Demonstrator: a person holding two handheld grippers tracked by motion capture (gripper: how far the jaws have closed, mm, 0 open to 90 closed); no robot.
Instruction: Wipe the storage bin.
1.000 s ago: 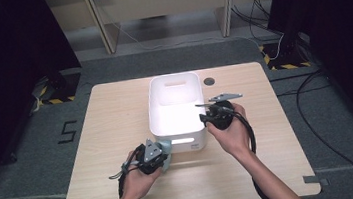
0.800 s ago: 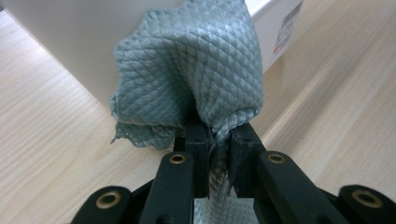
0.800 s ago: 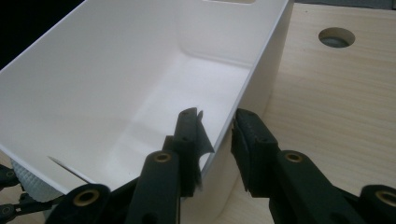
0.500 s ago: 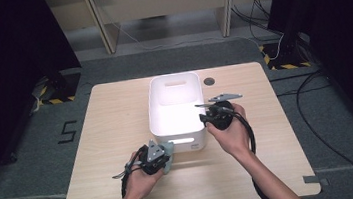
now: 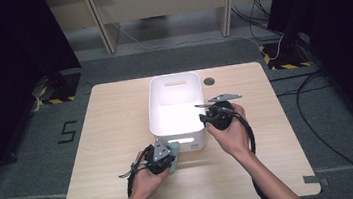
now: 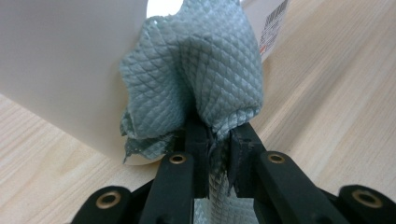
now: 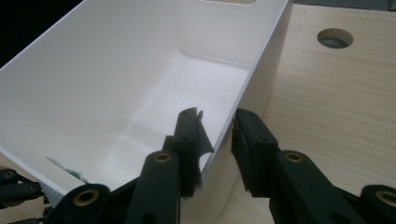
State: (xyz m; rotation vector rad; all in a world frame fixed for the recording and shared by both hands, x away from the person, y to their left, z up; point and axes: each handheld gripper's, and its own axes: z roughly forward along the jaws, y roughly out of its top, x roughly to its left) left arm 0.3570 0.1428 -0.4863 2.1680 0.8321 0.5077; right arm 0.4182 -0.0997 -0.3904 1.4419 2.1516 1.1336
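A white plastic bin [image 5: 152, 113] stands in the middle of the wooden table [image 5: 113, 137]. My left gripper [image 5: 165, 157] is at the bin's near wall, shut on a grey-green quilted cloth [image 5: 174, 164]. In the left gripper view the bunched cloth [image 6: 196, 79] bulges past the left gripper [image 6: 218, 140] and rests against the bin's outer wall [image 6: 60, 60]. My right gripper [image 5: 206, 118] is at the bin's right rim. In the right gripper view the right gripper [image 7: 217, 128] straddles the bin's wall [image 7: 254, 79], one jaw inside and one outside, clamped on it. The bin's inside holds nothing.
A round cable hole [image 5: 208, 81] sits in the table behind the bin's right corner, also the hole [image 7: 335, 38] beyond the right gripper. Bare wood lies left and right of the bin. Cables and shelf legs are on the floor beyond the table.
My left gripper has slid slightly to the right along the bin's near wall with the cloth. The right gripper and the bin have kept still.
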